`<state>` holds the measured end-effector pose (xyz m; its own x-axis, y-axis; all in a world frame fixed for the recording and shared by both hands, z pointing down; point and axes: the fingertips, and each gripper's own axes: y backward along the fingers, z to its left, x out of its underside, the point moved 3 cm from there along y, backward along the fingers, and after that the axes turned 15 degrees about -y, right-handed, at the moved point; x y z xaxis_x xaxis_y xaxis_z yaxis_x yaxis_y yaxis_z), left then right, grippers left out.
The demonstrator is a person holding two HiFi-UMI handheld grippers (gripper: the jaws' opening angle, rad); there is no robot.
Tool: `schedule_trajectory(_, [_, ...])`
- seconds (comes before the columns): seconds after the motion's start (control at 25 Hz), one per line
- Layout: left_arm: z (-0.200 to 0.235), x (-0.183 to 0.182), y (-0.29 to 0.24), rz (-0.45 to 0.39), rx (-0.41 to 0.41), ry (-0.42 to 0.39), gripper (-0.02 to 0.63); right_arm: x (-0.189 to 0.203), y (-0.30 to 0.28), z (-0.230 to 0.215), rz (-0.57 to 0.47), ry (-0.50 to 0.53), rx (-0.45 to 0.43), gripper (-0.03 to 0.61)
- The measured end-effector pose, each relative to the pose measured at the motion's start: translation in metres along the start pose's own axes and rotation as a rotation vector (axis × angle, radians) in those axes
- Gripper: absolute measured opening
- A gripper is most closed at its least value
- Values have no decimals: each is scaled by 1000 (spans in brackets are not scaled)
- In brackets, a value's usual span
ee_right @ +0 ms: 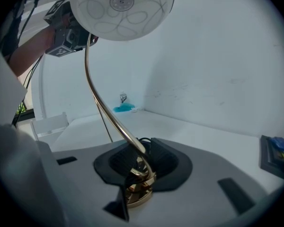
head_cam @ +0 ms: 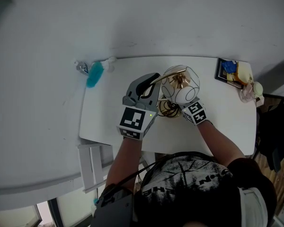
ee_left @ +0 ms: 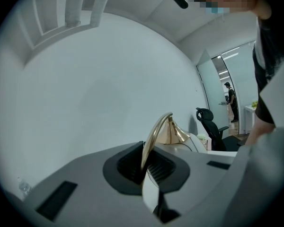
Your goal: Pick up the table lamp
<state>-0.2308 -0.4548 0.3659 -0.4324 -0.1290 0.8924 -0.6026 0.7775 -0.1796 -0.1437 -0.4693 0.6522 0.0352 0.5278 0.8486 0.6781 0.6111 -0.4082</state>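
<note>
Wondering why the person puts both tools on one table lamp [head_cam: 180, 86], anyone? It stands about midway along the far edge of the surface [head_cam: 217, 126], with nothing crowding it. (poster 1)

poster 2: Pretty sure it's a balance thing. That lamp is a skinny gold stem [ee_left: 154, 136] curving up to a fat white shade [ee_right: 122, 6], so all the bulk sits up top. The left tool [head_cam: 150, 82] is pinched almost fully closed on the stem high up, right under the shade. You can see the gold wire running down between its pads in the left gripper view. The right tool [ee_right: 138, 167] is down low, jaws partly closed round the spot where the stem curls into the round base [ee_right: 138, 193], and it looks clamped there.

poster 1: So one steadies the top and one takes the bottom?

poster 2: That's my read. Grab only the stem and the thing would likely swing or spin in the pads. Grab only the base and the shade probably tips it over. Two grips well apart stop that. The base looks to be sitting on the surface, so no lift yet, though it's a close call from these views. The cord [head_cam: 166, 109] coiled beside the base could snag on the way up. The teal thing [head_cam: 94, 74] at the far left corner and the dark tray [head_cam: 226, 71] at the far right corner are well out of the way.
</note>
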Motion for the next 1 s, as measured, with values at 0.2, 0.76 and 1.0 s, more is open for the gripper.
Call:
schedule_trajectory(0.2, [-4,-6,0,-18,5,10,18,0,13,-2,-18,2,19,94])
schedule_trajectory(0.76, [-23,-62,1,-144,45,28,17,-22,80,-1,-111,-6,76,93])
schedule_trajectory(1.0, [-30,-95,5,-199,68,3,17,-35,116,7,-161,-6,69,92])
